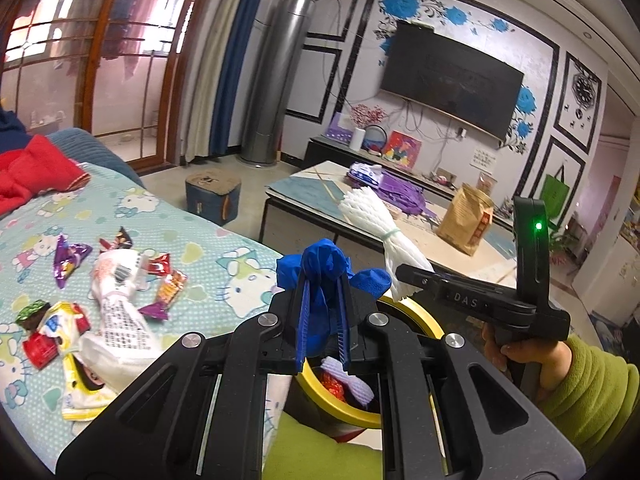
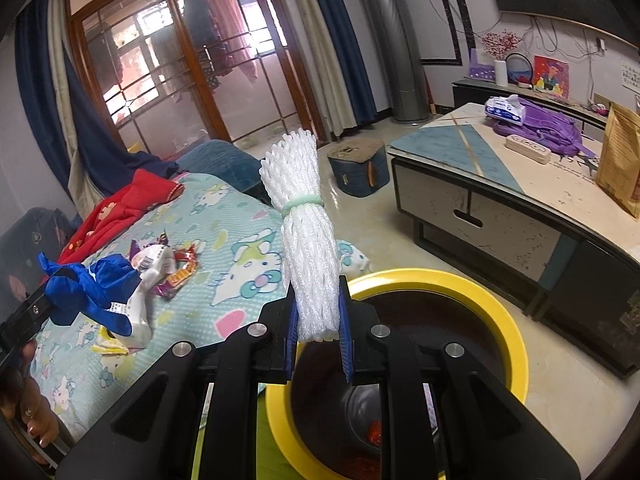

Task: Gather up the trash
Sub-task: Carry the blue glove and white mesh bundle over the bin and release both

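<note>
Left gripper (image 1: pixel 323 312): jaws clamped together on a crumpled blue glove (image 1: pixel 326 270), which bulges out above and to both sides of the blue pads. It hangs over the near rim of the yellow bin (image 2: pixel 472 288), just at the edge of the bed.

Right gripper (image 2: pixel 318 320): jaws clamped on the lower end of a white foam net bundle (image 2: pixel 302 232), held upright and tied round its upper part with a pale green band (image 2: pixel 302 203). The bundle's lower end sits directly above the open mouth of the bin (not touching the rim, as far as the right wrist view shows). In the left wrist view the same gripper reaches in from the right, carried by a hand (image 1: pixel 516 354) in a green sleeve (image 1: pixel 592 396).

Bin contents, seen between the left gripper's fingers: a piece of white foam net (image 1: pixel 352 384) and something red (image 1: pixel 332 386) at the bottom.

Bed (image 1: pixel 224 256), left of the bin, pale blue cartoon-cat sheet: a loose pile of wrappers (image 1: pixel 120 280) lying on it, among them a purple one, red ones, a white printed bag and a yellow-edged packet. A red cloth (image 1: pixel 36 172) lies at the far end.

Far right: low table (image 2: pixel 520 184) with a purple bag (image 2: pixel 548 128) and a brown paper bag (image 1: pixel 468 216). A small blue stool (image 2: pixel 358 166) stands on the floor between bed and table.
</note>
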